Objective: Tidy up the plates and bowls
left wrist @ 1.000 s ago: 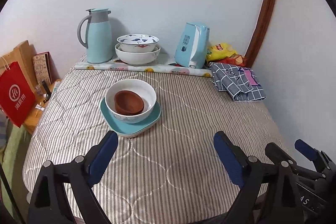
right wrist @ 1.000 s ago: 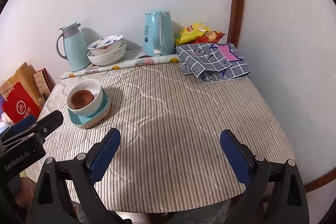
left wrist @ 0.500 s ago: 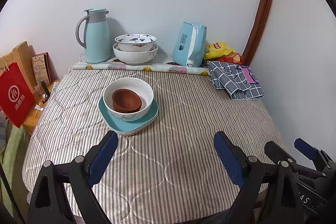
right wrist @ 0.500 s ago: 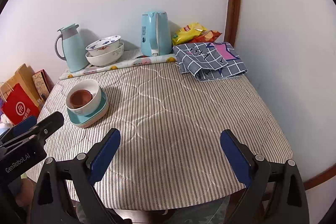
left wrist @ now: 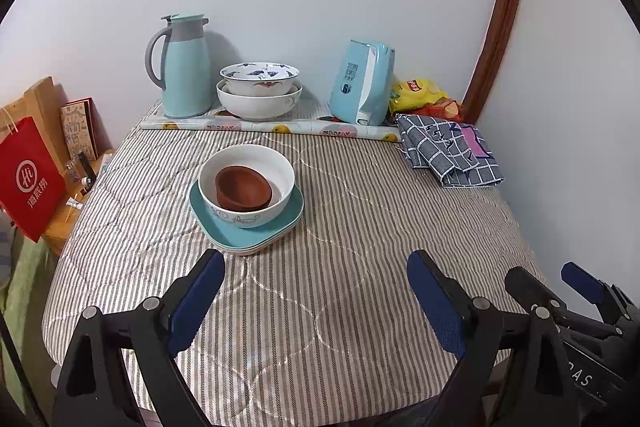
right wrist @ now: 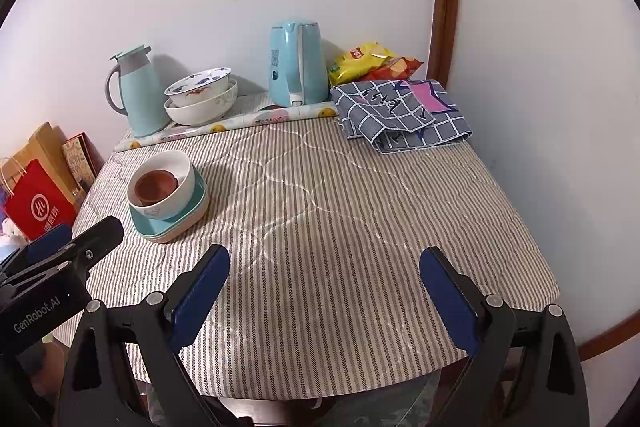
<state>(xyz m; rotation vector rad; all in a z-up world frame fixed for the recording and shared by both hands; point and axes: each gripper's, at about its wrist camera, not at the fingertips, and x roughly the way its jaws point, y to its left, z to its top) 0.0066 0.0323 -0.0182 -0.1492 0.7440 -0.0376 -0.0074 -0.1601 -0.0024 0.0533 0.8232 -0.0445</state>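
Note:
On the striped tablecloth, left of centre, lies a stack of teal square plates (left wrist: 290, 215) (right wrist: 194, 209). A white bowl (left wrist: 280, 171) (right wrist: 182, 167) stands on it, with a small brown bowl (left wrist: 242, 187) (right wrist: 156, 185) inside. At the back, a blue-patterned bowl (left wrist: 259, 77) (right wrist: 200, 83) is nested in a larger white bowl (left wrist: 256, 107) (right wrist: 200, 113). My left gripper (left wrist: 316, 267) hangs open and empty just in front of the plate stack. My right gripper (right wrist: 325, 261) is open and empty over the table's near middle, to the right of the stack.
A teal thermos jug (left wrist: 182, 67), a blue kettle (left wrist: 362, 83) and snack bags (left wrist: 420, 95) line the back wall behind a rolled patterned sheet (left wrist: 272, 127). A folded checked cloth (left wrist: 448, 151) lies back right. A red bag (left wrist: 28, 179) stands off the left edge.

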